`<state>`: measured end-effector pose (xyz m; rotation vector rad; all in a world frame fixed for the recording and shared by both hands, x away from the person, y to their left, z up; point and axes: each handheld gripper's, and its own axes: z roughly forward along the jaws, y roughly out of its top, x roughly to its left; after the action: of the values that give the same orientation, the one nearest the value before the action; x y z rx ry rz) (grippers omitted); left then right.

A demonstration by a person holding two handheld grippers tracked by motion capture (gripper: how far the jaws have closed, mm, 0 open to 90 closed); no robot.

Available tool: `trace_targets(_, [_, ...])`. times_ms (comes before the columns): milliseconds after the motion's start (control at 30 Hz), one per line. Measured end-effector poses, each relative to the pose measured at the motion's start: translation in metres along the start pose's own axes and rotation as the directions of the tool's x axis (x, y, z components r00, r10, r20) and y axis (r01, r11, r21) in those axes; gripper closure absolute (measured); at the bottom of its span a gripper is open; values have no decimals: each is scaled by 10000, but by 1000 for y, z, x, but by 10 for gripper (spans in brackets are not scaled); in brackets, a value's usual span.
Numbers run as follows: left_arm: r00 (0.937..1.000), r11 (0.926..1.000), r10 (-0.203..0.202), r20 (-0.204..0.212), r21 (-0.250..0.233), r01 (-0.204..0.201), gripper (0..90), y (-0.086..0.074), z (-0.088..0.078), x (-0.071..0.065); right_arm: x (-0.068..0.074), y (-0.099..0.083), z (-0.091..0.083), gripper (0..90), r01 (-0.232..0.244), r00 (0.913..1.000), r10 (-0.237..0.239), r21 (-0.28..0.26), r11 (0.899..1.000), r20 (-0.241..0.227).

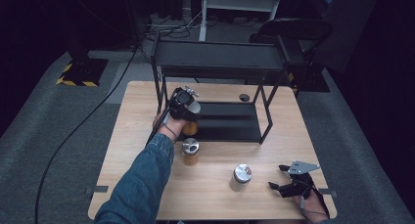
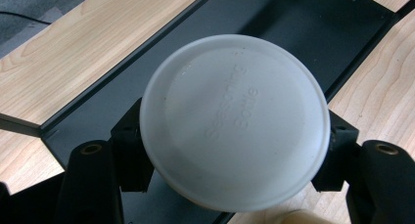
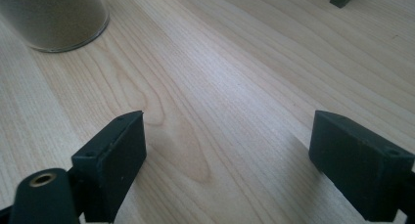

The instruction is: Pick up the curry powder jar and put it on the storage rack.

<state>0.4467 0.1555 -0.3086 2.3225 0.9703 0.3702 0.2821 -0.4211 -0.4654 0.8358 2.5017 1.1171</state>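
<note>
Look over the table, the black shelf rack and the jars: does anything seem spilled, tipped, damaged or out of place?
Nothing stands out. The two jars on the table stand upright; the left gripper holds a third jar over the rack's lower shelf.

L arm: blue denim sleeve [image 1: 139,185], cuff rolled near wrist. L gripper [image 1: 185,106]: black body, silver metal bits on top, black cable [image 1: 73,133] trailing off across floor. Its jaws: black blocks w/ brass-ringed screw holes [image 2: 91,148]. R gripper [image 1: 288,185]: black, angular, grey 3-cornered plate [image 1: 303,166] on top, thin cable by wrist. R jaws: matte black rectangular pads [image 3: 364,160], one brass-ringed hole [image 3: 41,179].
</note>
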Motion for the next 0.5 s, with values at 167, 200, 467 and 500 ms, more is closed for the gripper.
trace_targets(167, [10000, 10000, 8, 28, 56, -8, 337, 1, 5, -1, 0, 0, 0, 136, 9, 10000, -9, -2, 10000, -2])
trace_targets(200, [10000, 10000, 7, 19, 85, -7, 337, 2, 5, -1, 0, 0, 0, 136, 10, 10000, -10, -2, 10000, -5])
trace_targets(467, [10000, 9997, 29, 10, 257, -29, 337, 4, 11, -2, 0, 0, 0, 136, 39, 10000, -39, 5, 10000, -43])
trace_targets(500, [10000, 9996, 24, 12, 266, -25, 337, 4, 11, -2, 0, 0, 0, 136, 39, 10000, -39, 5, 10000, -44])
